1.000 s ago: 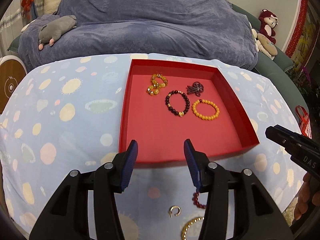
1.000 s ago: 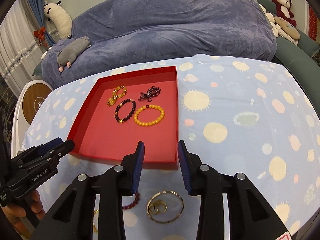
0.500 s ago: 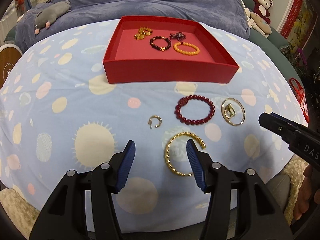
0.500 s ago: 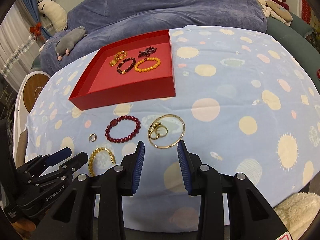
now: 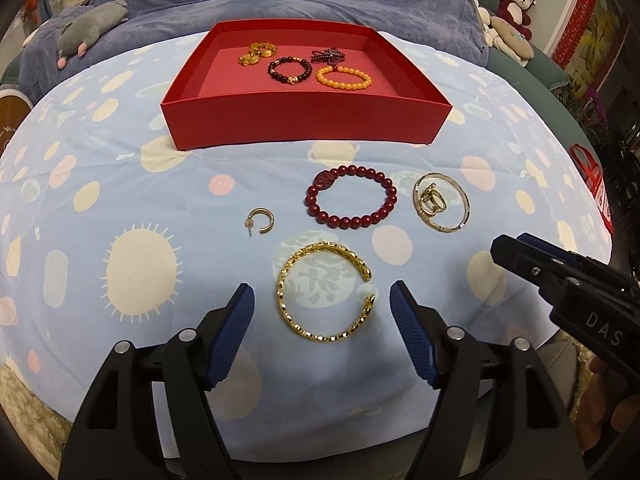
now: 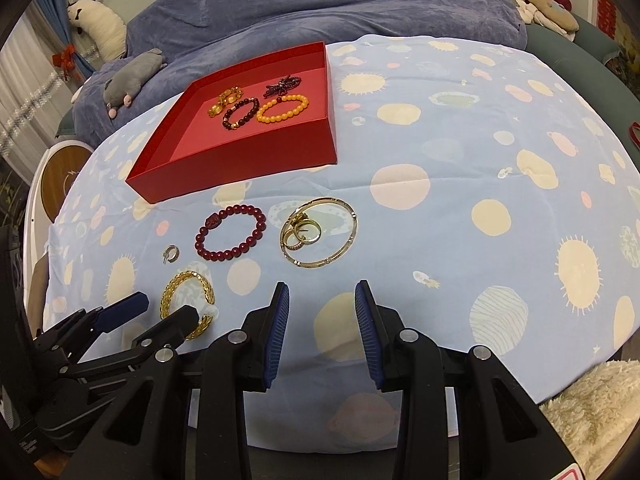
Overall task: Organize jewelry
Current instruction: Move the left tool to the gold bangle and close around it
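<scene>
Jaws on left gripper (image 5: 322,304) just opening, released around gold cuff bracelet (image 5: 326,292); right gripper (image 6: 322,300) jaws released, empty, gold bangle (image 6: 320,232) at 12 o'clock on counter (image 6: 460,200).

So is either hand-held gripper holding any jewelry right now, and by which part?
Nothing is held. The left hand-held gripper has just been opening, its jaws either side of the gold cuff bracelet without touching it. The right hand-held gripper is open and empty.

Gold cuff (image 5: 325,292): textured glossy metal. Red bead bracelet (image 5: 351,195): polished. Red tray (image 5: 304,124): matt card. Tabletop (image 5: 120,184) cover: smooth printed cloth.
</scene>
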The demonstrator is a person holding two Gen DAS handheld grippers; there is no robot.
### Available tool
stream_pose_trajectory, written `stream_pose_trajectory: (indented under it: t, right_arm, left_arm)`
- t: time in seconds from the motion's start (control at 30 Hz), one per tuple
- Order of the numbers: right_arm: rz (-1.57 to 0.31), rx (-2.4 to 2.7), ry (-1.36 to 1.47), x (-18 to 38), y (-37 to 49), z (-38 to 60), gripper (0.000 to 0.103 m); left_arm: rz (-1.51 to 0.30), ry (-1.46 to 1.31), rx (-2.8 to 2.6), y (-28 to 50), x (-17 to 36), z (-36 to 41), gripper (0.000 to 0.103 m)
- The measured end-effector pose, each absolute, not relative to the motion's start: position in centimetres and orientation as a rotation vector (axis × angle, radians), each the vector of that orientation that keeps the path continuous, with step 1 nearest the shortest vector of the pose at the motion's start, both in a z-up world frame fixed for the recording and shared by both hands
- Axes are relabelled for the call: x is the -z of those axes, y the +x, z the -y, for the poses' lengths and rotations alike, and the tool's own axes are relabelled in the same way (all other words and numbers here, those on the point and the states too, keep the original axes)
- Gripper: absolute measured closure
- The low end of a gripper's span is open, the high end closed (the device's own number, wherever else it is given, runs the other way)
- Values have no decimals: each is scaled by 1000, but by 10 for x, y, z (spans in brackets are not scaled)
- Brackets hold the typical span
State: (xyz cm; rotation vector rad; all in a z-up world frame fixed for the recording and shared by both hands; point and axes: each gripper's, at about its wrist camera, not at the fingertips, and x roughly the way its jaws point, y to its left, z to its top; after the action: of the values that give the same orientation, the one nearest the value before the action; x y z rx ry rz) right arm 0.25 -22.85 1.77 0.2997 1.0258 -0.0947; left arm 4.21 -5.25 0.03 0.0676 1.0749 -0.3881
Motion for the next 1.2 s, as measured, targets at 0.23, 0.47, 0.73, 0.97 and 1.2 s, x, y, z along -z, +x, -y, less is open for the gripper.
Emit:
stream_pose_trajectory:
  t: [0.23, 0.47, 0.73, 0.97, 1.2]
  right_arm:
    - [-1036, 92, 309, -14, 3, 230, 69]
    - [-1044, 79, 309, -10, 6, 227, 69]
    - [-1049, 66, 305, -9, 9, 224, 69]
    - [-1048, 16, 293, -10, 22, 208, 69]
    - [-1050, -44, 249, -7, 52, 187, 69]
  left_arm:
    - [-1089, 78, 338, 52, 11, 59, 44]
    - [-1074, 84, 340, 51, 10, 60, 51]
    - [-1050, 76, 331, 50, 3, 48, 51]
    - [-1033, 59, 281, 57, -6, 25, 51]
    - [-1045, 37, 247, 63, -2, 12, 51]
